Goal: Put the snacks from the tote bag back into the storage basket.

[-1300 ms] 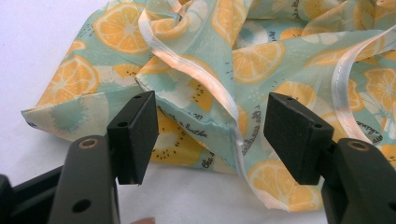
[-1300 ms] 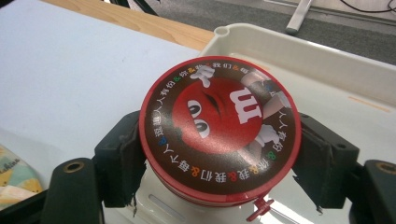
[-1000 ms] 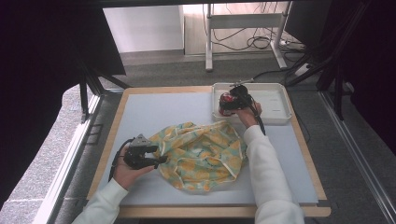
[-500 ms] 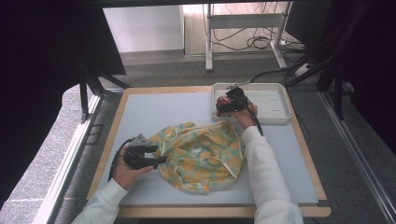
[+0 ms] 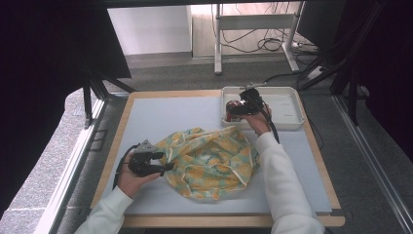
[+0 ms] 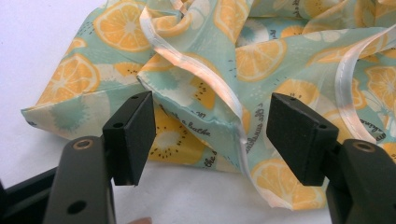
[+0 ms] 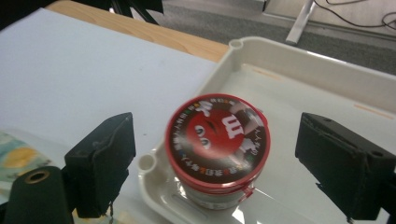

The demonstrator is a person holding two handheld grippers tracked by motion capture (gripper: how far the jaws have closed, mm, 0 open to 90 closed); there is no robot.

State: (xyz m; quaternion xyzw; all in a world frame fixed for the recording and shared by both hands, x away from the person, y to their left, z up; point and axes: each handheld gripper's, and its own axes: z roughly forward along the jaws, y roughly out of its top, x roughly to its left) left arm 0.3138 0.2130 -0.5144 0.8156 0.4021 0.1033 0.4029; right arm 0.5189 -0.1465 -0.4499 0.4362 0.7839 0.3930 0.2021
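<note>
A cloth bag [image 5: 209, 161] printed with orange slices lies crumpled mid-table. My left gripper [image 5: 165, 166] rests at its left edge. In the left gripper view the jaws [image 6: 210, 126] stand wide apart with a fold of the cloth bag [image 6: 261, 56] and its pale ribbon hem between them, not pinched. My right gripper [image 5: 234, 109] hovers over the left end of the white tray [image 5: 291, 125]. A red-lidded candy tub [image 7: 217, 140] stands upright in the tray's corner [image 7: 280, 51]. The right gripper [image 7: 215, 144] has just been opening, and there is a gap on each side of the tub.
The table has a pale blue-white mat [image 5: 160, 117] inside a wooden border [image 5: 122, 122]. The tray's right part [image 5: 285, 105] holds nothing. Dark stands and cables lie on the floor beyond the far edge.
The right gripper has shifted slightly over the tray's left end. The left hand and the cloth bag have stayed where they were.
</note>
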